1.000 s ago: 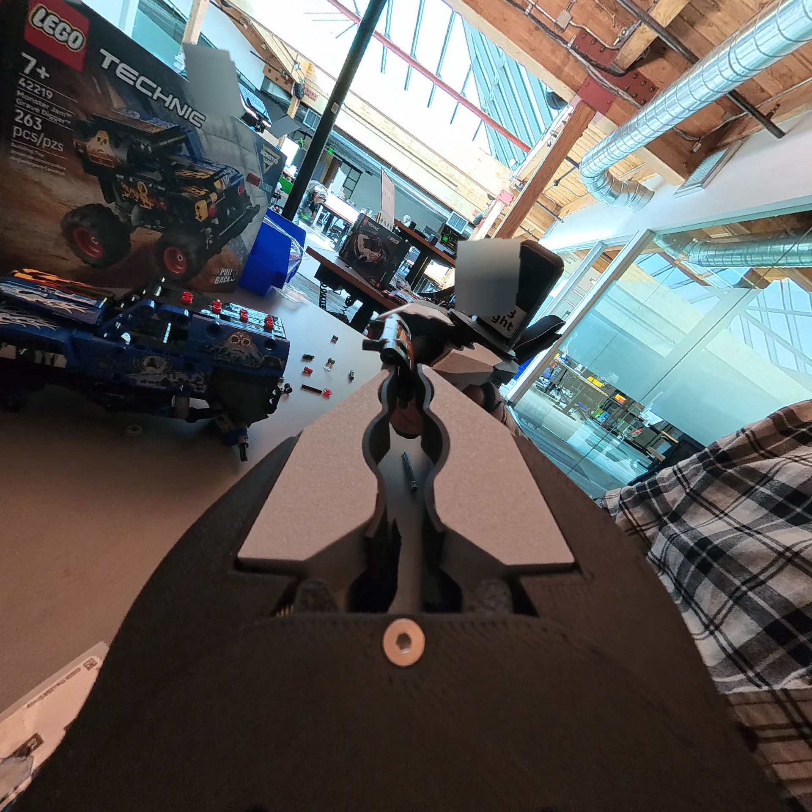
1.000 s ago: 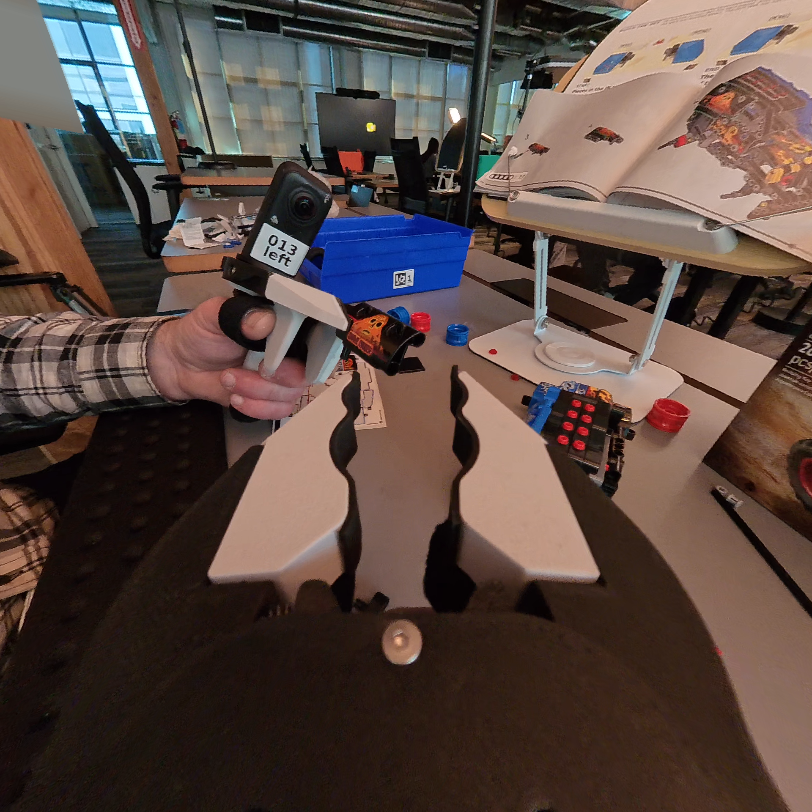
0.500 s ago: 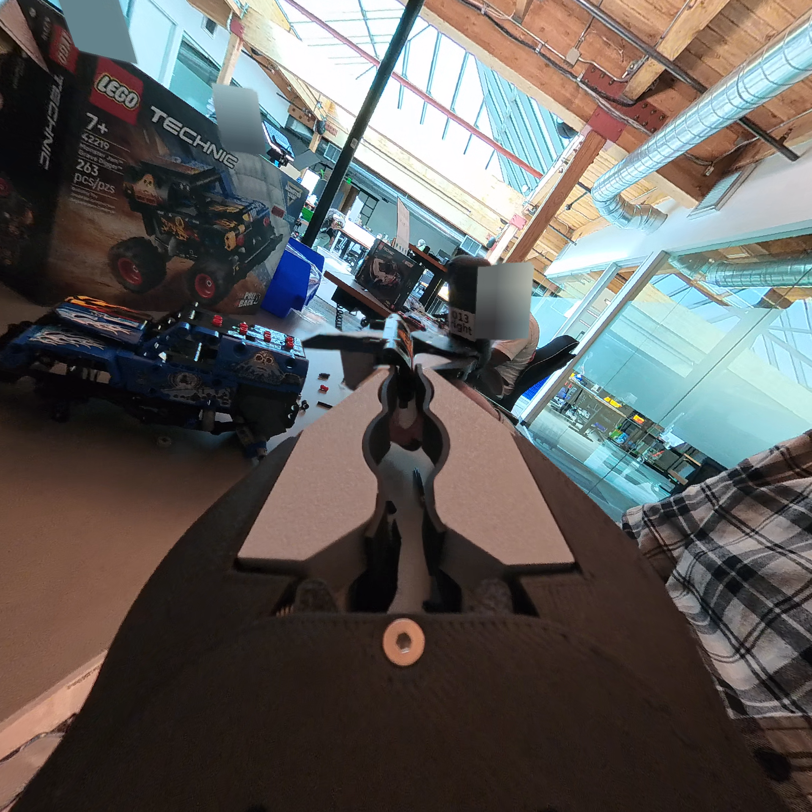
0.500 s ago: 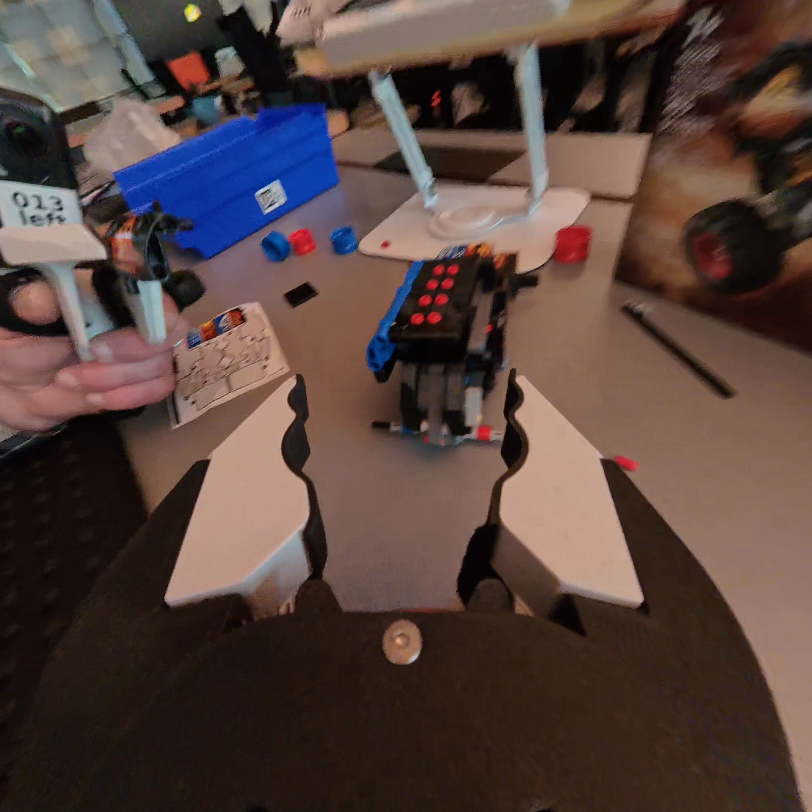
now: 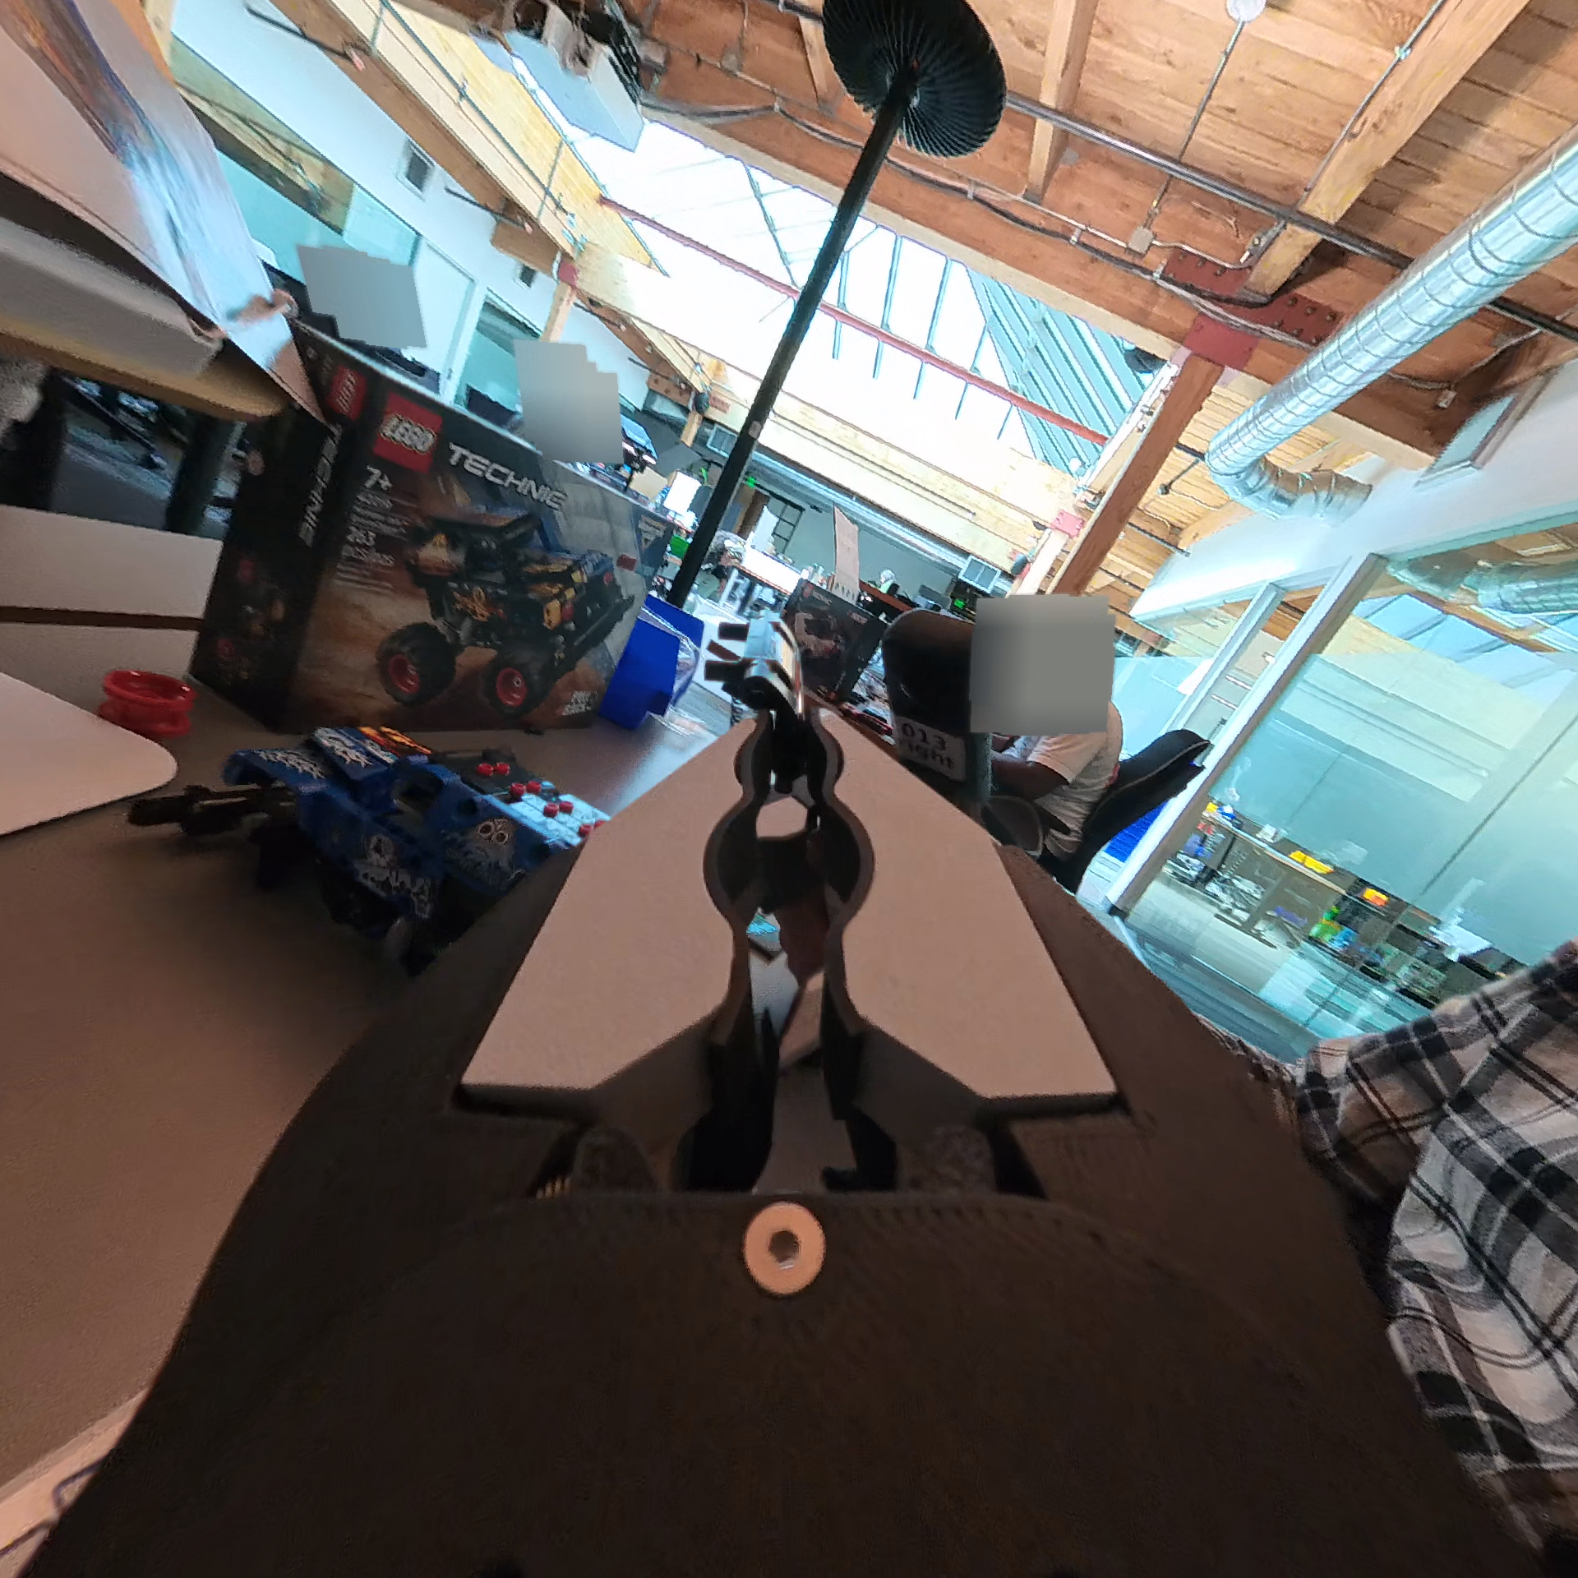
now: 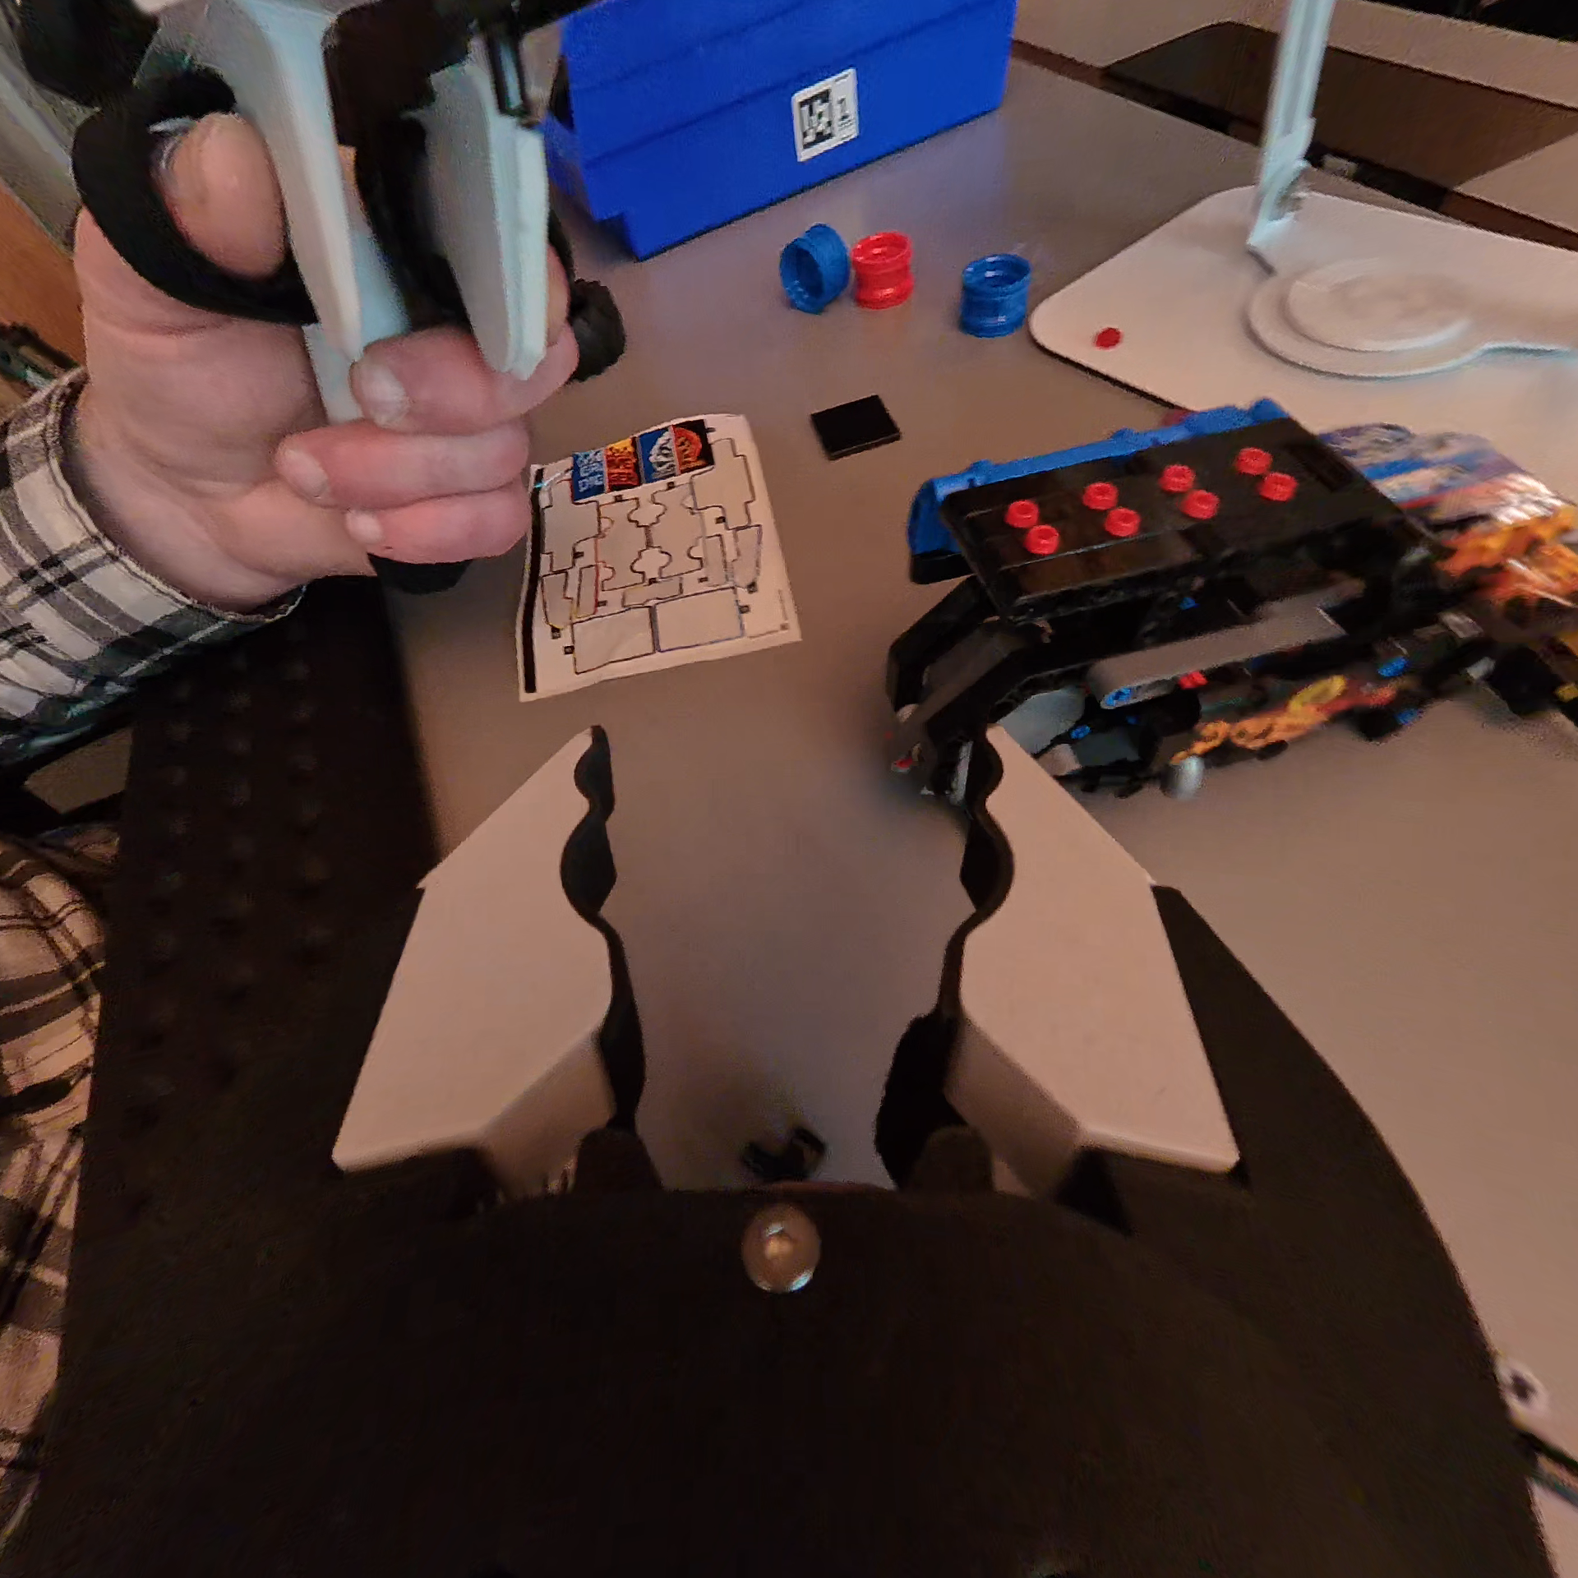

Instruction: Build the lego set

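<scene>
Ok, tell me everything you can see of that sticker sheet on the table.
The white paper sticker sheet lies flat on the grey table, slightly skewed. Most stickers are peeled off, leaving empty outlines; a row of blue and orange ones remains along its far edge. Nothing touches it; the open right tool is just short of its near edge.

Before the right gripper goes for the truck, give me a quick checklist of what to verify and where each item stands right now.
1. Right gripper open and empty: ok.
2. Left gripper shut on the small dark piece: ok.
3. Truck model resting on the table: ok.
4. Right gripper lined up with the truck: not ok, the truck sits off to its right side, by the right finger.
5. Sticker sheet out of the approach path: ok, it lies ahead to the left.
6. How firmly the piece is held: cannot tell.
</scene>
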{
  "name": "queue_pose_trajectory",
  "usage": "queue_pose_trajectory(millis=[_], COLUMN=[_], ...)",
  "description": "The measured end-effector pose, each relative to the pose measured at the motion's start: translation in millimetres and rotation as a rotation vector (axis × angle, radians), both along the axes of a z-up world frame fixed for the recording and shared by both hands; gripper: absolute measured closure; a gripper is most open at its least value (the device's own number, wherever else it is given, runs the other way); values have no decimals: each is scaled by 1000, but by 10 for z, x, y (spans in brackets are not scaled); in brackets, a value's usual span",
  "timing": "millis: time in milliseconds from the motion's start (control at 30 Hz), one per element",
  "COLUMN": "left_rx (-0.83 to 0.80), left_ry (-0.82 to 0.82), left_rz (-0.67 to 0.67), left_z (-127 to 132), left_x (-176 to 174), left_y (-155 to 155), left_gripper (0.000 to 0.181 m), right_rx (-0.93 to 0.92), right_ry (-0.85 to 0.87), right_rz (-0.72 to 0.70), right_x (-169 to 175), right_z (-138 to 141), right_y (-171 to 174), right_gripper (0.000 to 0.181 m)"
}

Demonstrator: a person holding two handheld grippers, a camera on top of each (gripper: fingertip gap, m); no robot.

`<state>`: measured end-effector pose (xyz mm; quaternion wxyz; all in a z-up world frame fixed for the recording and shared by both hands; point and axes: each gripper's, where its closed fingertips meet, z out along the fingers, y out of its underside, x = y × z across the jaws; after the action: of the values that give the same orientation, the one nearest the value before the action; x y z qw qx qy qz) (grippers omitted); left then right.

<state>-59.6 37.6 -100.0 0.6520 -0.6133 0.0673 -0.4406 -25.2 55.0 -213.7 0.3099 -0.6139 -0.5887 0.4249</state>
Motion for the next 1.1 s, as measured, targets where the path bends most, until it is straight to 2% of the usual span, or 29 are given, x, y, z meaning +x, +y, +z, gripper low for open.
queue_pose_trajectory(millis=[200, 433, 633, 733, 867, 1033, 1100], left_rx=[15, -24, -45, -18, 60, 115, 136], left_ry=[3, 37, 211, 394, 615, 735, 779], left_rz=[59, 77, 100, 137, 204, 276, 298], left_z=[29, -78, -251, -352, -410, -409, -409], left_x=[-113, -104, 73, 207, 355, 400, 419], left_y=[3, 68, 134, 153, 159, 165, 163], left_gripper=[175, 175, 175, 175, 175, 175, 175], right_rx=[23, -11, 19, 20, 29, -19, -33], right_ry=[-7, 101, 278, 328, 341, 360, 360], right_rz=[116, 46, -49, -67, -71, -75, -63], right_x=[-209, -16, 56, 16, -26, 20, 29], right_z=[-12, 165, 532, 632, 651, 662, 649], right_y=[-279, -84, 110, 83, 30, 39, 16], right_gripper=[93, 109, 118, 123, 123, 123, 118])
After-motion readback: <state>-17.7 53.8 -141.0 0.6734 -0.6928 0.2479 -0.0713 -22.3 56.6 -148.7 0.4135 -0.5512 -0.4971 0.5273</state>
